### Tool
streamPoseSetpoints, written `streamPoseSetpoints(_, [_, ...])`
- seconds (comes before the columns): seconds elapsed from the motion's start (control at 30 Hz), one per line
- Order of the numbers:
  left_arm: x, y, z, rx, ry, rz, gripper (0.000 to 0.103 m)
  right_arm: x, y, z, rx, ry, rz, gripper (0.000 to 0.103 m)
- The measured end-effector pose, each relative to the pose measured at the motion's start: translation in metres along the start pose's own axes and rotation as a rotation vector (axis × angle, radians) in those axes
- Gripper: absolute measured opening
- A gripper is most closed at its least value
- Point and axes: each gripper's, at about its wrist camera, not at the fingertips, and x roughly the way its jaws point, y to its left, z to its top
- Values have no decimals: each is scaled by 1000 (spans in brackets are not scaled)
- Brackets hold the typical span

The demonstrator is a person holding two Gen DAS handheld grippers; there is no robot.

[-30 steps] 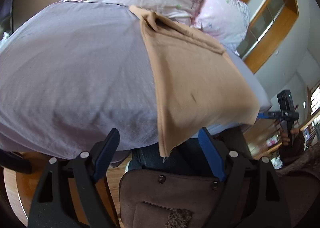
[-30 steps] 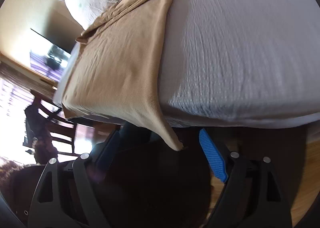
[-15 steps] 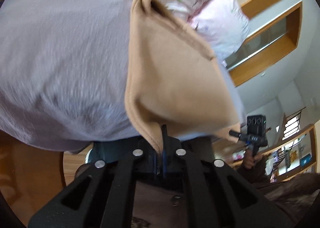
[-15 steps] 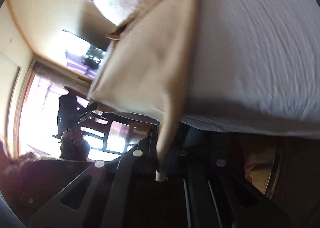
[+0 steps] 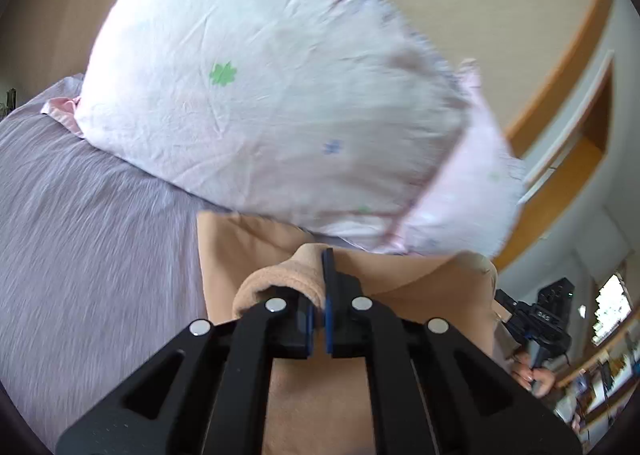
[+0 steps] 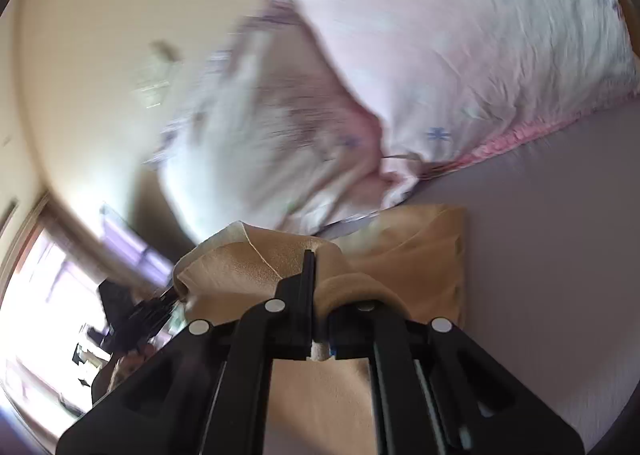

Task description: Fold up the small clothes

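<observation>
I am seeing the sheet (image 5: 88, 239) filling the left wrist view from 7 to 10 o'clock, lavender and blurred. At 12 o'clock the pillow (image 5: 260, 95) is lying on it, pale pink with small flower prints. The cloth (image 5: 236, 251), tan, is spreading at 6 o'clock just under the pillow's near edge. My left gripper (image 5: 318, 295) is pinching a rolled fold of that cloth, its jaws pressed together on it. At 4 o'clock my right hand (image 5: 536, 375) is showing, gripping its tool beside the cloth's far corner.

In the right wrist view, a bright window (image 6: 36, 295) is glaring at 8 o'clock, and the wall (image 6: 100, 35) is running from 9 to 11. The pillow (image 6: 460, 47) is sitting from 12 to 2 o'clock, heavily smeared. My right gripper (image 6: 316, 295) is clamping a bunched fold of the cloth (image 6: 424, 251) at 6 o'clock, jaws closed on it. The sheet (image 6: 552, 255) is covering 3 to 5 o'clock, with the cloth's flat part lying on it.
</observation>
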Motion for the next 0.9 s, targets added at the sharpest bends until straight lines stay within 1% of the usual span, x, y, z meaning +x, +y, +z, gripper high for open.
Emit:
streamPoseSetpoints(0.03, [23,8,7,-23,35,28,3,24,-17,11,48,21,-46,5])
streamPoseSetpoints(0.07, [46,16,12,-50,70,62,3,39,-32,12,90,36,-74,5])
streamPoseSetpoints(0.13, [70,28,15,-78,112,89,3,63,-57,14,188,64,-106,5])
streamPoseSetpoints(0.23, [84,38,21,-104,139,79,5,81,-76,16,295,97,-116,6])
streamPoseSetpoints(0.27, [85,41,23,-122,141,66,7,87,-84,17,340,110,-103,11])
streamPoseSetpoints(0.3, [83,46,27,-151,129,50,20,88,-86,17,360,114,-103,16])
streamPoseSetpoints(0.33, [79,50,33,-183,101,41,35,90,-89,19,370,108,-106,29])
streamPoseSetpoints(0.37, [69,57,39,-218,44,55,73,90,-90,22,352,83,-112,38])
streamPoseSetpoints(0.4, [57,62,43,-246,-19,76,89,90,-89,24,339,67,-119,42])
streamPoseSetpoints(0.43, [48,68,47,-265,-70,83,89,87,-88,26,332,53,-117,47])
streamPoseSetpoints(0.47, [38,70,48,-275,-84,73,89,81,-86,25,331,42,-107,52])
streamPoseSetpoints(0.5, [31,70,49,-272,-64,67,89,74,-81,22,315,34,-91,56])
streamPoseSetpoints(0.53, [24,68,47,-254,-34,67,89,68,-73,20,283,38,-78,62])
streamPoseSetpoints(0.6, [9,58,31,-178,34,89,89,56,-64,8,233,63,-68,68])
streamPoseSetpoints(0.63, [3,54,19,-149,61,97,89,53,-63,0,220,74,-63,77])
streamPoseSetpoints(0.67, [-2,50,8,-123,95,95,89,57,-65,-9,202,110,-118,81])
streamPoseSetpoints(0.7, [-7,49,-1,-110,123,91,89,64,-67,-14,172,155,-175,80])
streamPoseSetpoints(0.73, [-10,47,-9,-104,150,99,89,61,-62,-16,115,132,-185,80])
streamPoseSetpoints(0.77, [-11,47,-16,-104,176,105,89,58,-57,-17,97,138,-225,80])
streamPoseSetpoints(0.8, [-9,44,-26,-105,210,105,89,53,-55,-17,108,132,-220,80])
streamPoseSetpoints(0.83, [-3,40,-36,-105,245,111,89,45,-52,-19,117,106,-180,81])
streamPoseSetpoints(0.87, [3,38,-43,-95,276,123,89,35,-48,-21,106,64,-113,83])
streamPoseSetpoints(0.9, [7,35,-48,-80,297,133,88,30,-45,-21,91,38,-88,85])
